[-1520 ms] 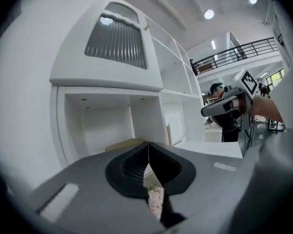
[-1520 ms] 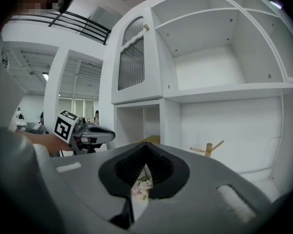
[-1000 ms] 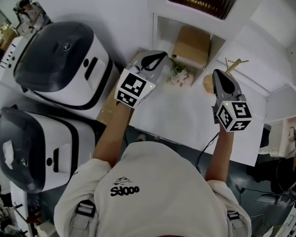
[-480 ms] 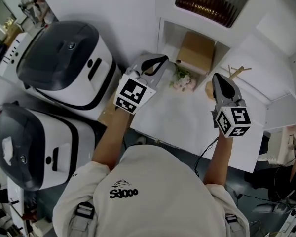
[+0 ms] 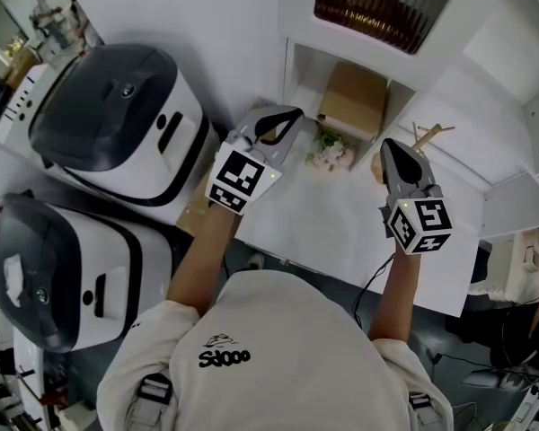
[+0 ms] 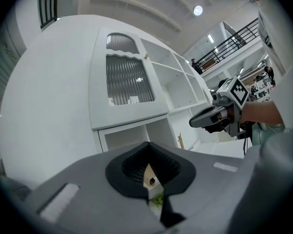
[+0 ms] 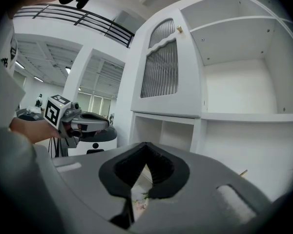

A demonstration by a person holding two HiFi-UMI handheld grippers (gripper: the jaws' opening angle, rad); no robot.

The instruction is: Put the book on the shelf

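**In the shelf's lower compartment: the book, with both grippers empty**

The brown book sits in the lower compartment of the white shelf, its near edge at the opening. A careless nudge there could skew it or drag it back out onto the flowers just in front. Its long axis seems to run from the opening toward the back, slightly skewed; I cannot tell where the spine faces. Over the table, the left gripper and right gripper hover closed on nothing.

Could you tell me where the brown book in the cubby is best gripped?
Probably its near edge, from the cubby's open front: the brown book sits inside the cubby, walled at both sides, its near edge facing out.
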